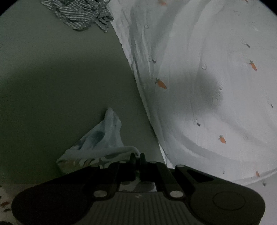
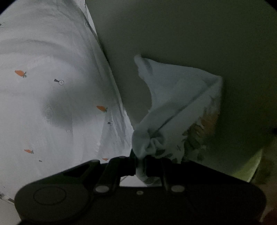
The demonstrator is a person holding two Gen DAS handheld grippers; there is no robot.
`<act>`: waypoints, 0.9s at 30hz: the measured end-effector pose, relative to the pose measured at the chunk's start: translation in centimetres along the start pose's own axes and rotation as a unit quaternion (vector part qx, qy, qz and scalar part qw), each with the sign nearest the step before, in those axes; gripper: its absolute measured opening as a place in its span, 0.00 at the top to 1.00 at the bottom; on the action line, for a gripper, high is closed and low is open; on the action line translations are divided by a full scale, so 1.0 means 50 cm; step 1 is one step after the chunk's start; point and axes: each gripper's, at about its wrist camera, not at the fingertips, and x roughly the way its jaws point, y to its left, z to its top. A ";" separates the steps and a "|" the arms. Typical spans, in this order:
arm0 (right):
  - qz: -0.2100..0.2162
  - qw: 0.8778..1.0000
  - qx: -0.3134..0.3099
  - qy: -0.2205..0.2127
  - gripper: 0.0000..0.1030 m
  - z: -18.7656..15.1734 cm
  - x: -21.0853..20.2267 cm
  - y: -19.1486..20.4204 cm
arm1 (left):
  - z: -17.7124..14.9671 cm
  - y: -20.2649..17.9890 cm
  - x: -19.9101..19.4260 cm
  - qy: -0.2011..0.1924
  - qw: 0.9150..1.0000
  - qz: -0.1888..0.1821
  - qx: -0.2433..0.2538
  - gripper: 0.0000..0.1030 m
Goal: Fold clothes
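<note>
A white garment printed with small orange carrots (image 1: 199,86) hangs stretched and rippled, filling the right of the left wrist view and the left of the right wrist view (image 2: 43,95). My left gripper (image 1: 138,156) is shut on a pale, patterned corner of the cloth (image 1: 102,138) that bunches up to its left. Bunched pale cloth (image 2: 173,110) also sits between the shut fingers of my right gripper (image 2: 140,158), fanning up and to the right, with a patterned orange-brown edge (image 2: 204,124) showing.
A grey-and-white striped garment (image 1: 81,13) lies crumpled at the top of the left wrist view on a dark grey-green surface (image 1: 60,77). The same dark surface (image 2: 190,31) fills the upper right of the right wrist view.
</note>
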 end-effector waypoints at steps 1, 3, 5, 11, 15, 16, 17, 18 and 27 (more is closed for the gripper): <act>0.002 1.000 0.002 0.001 0.91 0.012 0.015 0.011 | 0.007 -0.005 0.021 -0.001 1.000 -0.001 -0.002 0.97; 0.003 1.000 -0.001 -0.003 0.91 0.038 0.051 0.035 | 0.023 -0.011 0.064 -0.002 1.000 -0.001 -0.011 0.97; 0.001 1.000 0.002 -0.006 0.91 0.068 0.092 0.057 | 0.044 -0.017 0.113 0.001 1.000 0.003 -0.015 0.97; -0.025 1.000 0.007 -0.018 0.89 0.181 0.224 0.110 | 0.111 -0.015 0.296 0.021 0.999 0.032 -0.002 0.97; -0.046 0.998 -0.015 -0.038 0.66 0.266 0.316 0.136 | 0.150 0.007 0.426 0.036 0.997 0.072 0.019 0.91; -0.045 0.998 -0.032 -0.036 0.60 0.286 0.338 0.146 | 0.160 0.009 0.452 0.039 0.995 0.085 0.030 0.90; -0.050 0.997 -0.055 -0.032 0.49 0.303 0.357 0.162 | 0.171 0.010 0.469 0.041 0.994 0.095 0.038 0.88; -0.065 0.993 -0.092 -0.031 0.46 0.312 0.370 0.184 | 0.184 0.008 0.481 0.044 0.993 0.097 0.047 0.80; -0.291 0.755 -0.585 -0.052 0.07 0.163 0.396 0.292 | 0.150 -0.049 0.475 0.123 0.906 0.198 0.354 0.25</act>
